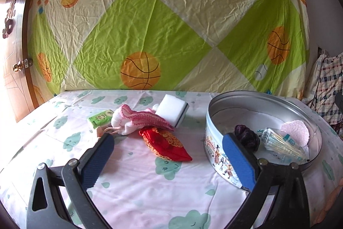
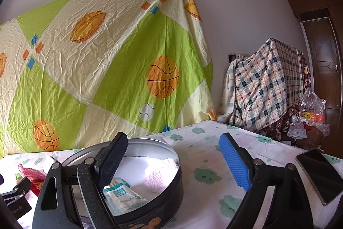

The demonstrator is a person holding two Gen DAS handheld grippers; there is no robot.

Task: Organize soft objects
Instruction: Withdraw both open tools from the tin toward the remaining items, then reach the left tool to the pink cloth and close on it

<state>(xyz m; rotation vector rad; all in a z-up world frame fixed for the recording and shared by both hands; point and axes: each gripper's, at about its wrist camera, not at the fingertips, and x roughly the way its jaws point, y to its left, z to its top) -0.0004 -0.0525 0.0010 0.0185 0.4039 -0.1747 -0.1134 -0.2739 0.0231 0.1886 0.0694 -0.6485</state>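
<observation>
Tabletop [image 1: 133, 186] is covered by a pale cloth printed with green clouds; a sheet patterned with basketballs [image 1: 163, 20] is hung behind it.

Left gripper [image 1: 169, 141]: jaws are seen spread wide, nothing between the pads. It is held above the cloth, pointed toward a loose cluster of soft things.

Cluster, left of centre in the left wrist view:
- pink-and-white knit sock [image 1: 137, 119], crumpled, lying partly over the red embroidered pouch [image 1: 165, 143].
- white sponge block [image 1: 173, 109], touching the sock at its far side.
- green tissue packet [image 1: 99, 118], just beside the sock on the left.
- a small pinkish item at the near-left edge of the sock, partly hidden by the left jaw; what it is cannot be told.

Round metal tin [image 1: 216, 149] is stood open to the right of the cluster, apart from it. Inside it are seen a dark purple scrunchie-like piece [image 1: 246, 136], a clear packet of cotton swabs [image 1: 278, 141] and a pale pink fluffy pad [image 1: 297, 132].

Right gripper [image 2: 173, 147]: jaws are likewise parted wide and empty, held low over the tin's near rim, the left pad above the tin's interior. A dark phone [image 2: 319, 175] is lying on the cloth at the far right.
</observation>
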